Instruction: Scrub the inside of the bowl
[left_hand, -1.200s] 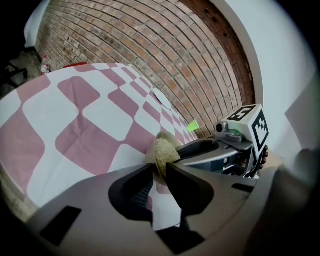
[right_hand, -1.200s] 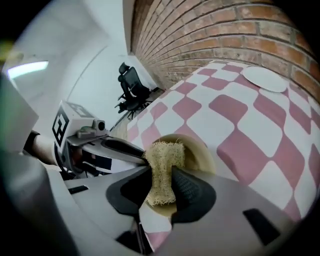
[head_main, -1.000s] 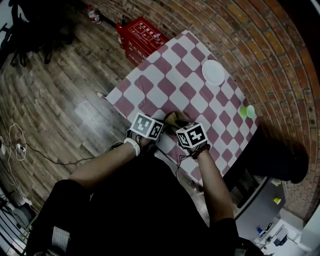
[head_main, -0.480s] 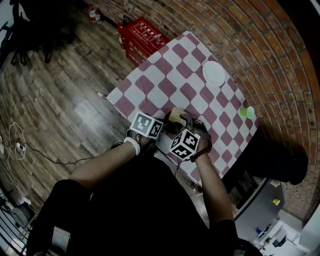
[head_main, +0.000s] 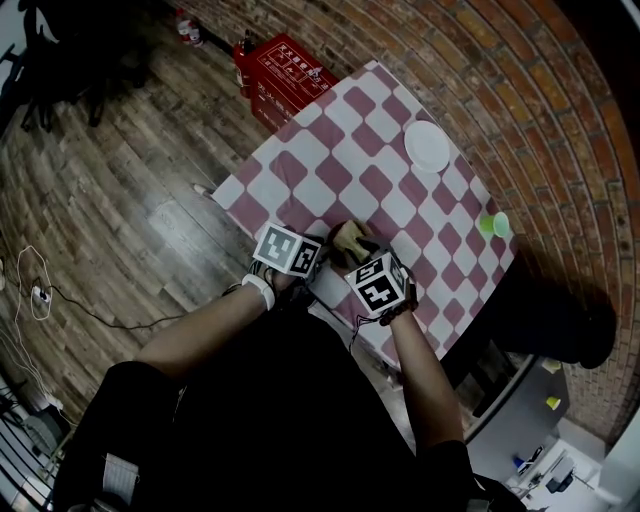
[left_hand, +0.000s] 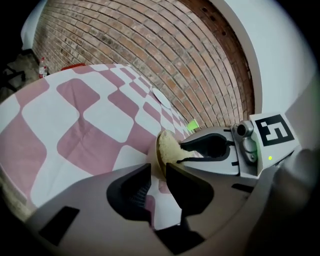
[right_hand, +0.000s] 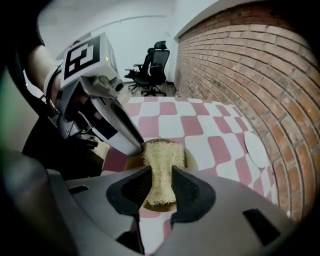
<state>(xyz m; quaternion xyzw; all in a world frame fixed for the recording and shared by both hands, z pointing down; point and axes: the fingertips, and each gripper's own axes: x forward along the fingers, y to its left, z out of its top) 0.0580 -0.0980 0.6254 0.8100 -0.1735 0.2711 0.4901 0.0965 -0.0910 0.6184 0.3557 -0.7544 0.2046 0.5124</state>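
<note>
At the near edge of the checkered table (head_main: 340, 150), the left gripper (left_hand: 159, 171) pinches the bowl (right_hand: 191, 158) by its rim. The right gripper (right_hand: 162, 173) clamps a beige scrub pad (right_hand: 162, 152) inside it.

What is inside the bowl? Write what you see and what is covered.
A yellowish mesh scrubbing pad, gripped by the right gripper, lies in the bowl. Only tan inner wall shows around it; the pad and jaws cover the bottom.

head view: dim, corners vignetted black, fisheye bending the brick wall (head_main: 520, 90); pale glare on the wooden floor (head_main: 170, 215). gripper views: brighter, even light; left claw (left_hand: 157, 170) soft-focused, frame edges curved and dark.
</note>
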